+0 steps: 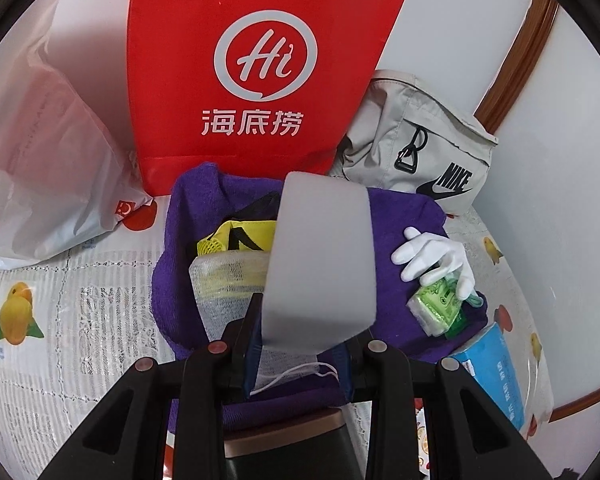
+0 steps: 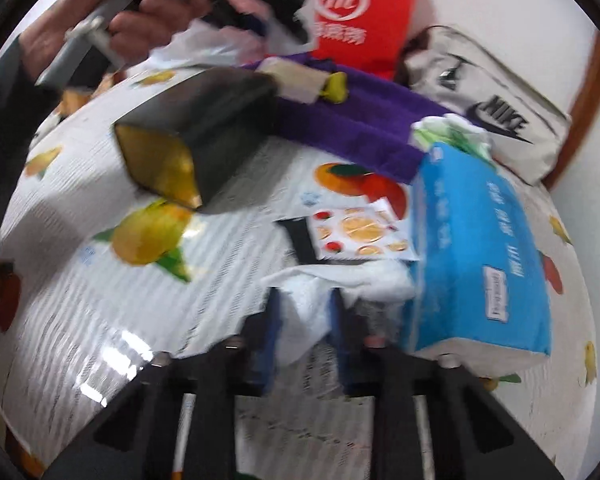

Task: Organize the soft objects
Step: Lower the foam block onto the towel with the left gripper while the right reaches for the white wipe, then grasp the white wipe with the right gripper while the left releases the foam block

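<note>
My left gripper is shut on the lower edge of a pale grey foam slab, held upright over a purple towel. On that towel lie a yellow mesh piece, white netting, a white glove and a green packet. A white face mask with strings lies under the jaws. The right wrist view is blurred. There my right gripper is down on the table, shut on a crumpled white cloth beside a blue tissue pack.
A red shopping bag, a white plastic bag and a grey Nike bag stand behind the towel. An open black box with a gold inside lies on the fruit-print tablecloth. A fruit-print packet lies beside the tissue pack.
</note>
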`<state>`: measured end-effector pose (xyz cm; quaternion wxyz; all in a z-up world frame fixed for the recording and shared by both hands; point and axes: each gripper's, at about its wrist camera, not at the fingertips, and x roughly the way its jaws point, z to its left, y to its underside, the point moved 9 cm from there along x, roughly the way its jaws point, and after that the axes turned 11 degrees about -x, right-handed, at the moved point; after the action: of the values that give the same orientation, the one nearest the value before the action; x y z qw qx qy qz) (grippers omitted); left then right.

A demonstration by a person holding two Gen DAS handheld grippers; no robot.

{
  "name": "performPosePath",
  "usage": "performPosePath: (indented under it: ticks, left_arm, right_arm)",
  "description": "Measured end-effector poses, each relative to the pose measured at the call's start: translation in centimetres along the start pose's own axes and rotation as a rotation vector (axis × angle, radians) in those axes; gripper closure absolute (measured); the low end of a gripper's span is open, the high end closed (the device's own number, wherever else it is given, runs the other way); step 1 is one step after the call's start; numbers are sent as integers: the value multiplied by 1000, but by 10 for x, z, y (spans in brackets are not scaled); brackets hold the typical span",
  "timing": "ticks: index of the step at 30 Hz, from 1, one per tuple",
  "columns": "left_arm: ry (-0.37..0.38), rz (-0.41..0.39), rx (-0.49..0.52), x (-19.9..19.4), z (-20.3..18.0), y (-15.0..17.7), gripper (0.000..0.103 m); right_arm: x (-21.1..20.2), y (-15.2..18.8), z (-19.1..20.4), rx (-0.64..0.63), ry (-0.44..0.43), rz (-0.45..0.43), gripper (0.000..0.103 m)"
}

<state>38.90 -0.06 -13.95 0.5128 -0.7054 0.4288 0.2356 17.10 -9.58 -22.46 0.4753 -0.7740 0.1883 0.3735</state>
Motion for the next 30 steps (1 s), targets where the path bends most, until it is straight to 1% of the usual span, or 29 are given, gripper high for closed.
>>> performPosePath:
  ticks: [1,5,9,14,20,23,24,26,28,30]
  left_arm:
    - [-1,2,2,1,0,0,74]
    - [-16,11,12,10,-2,3,74]
    - [-11,22,11,12,-6,9,74]
    - [-13,21,17,8,-10,15,74]
    - [-18,13,19,3,-11,13,74]
    - [-42,27,18,11,-8,13,74]
    - [-46,33,20,14,-6,14,74]
    - [-71,52,14,22,2,16,73]
    - [-90,76,2,30,9,18,73]
    - [-104,114,25,41,11,22,73]
  right_arm:
    - [-1,-1,-2,4,7,-7,95]
    - [-10,-3,-6,52,-67,-41,97]
    - [-19,1,-3,65,-144,-41,97]
    - [-38,15,12,50,-229,-39,97]
    - [-51,39,20,3,-243,-21,96]
    - [-50,47,18,10,-248,-7,94]
    - [-50,49,15,17,-249,-5,93]
    - [-48,51,10,26,-251,-2,85]
    - [-47,53,6,29,-243,0,69]
    - [-47,53,1,34,-235,-14,65]
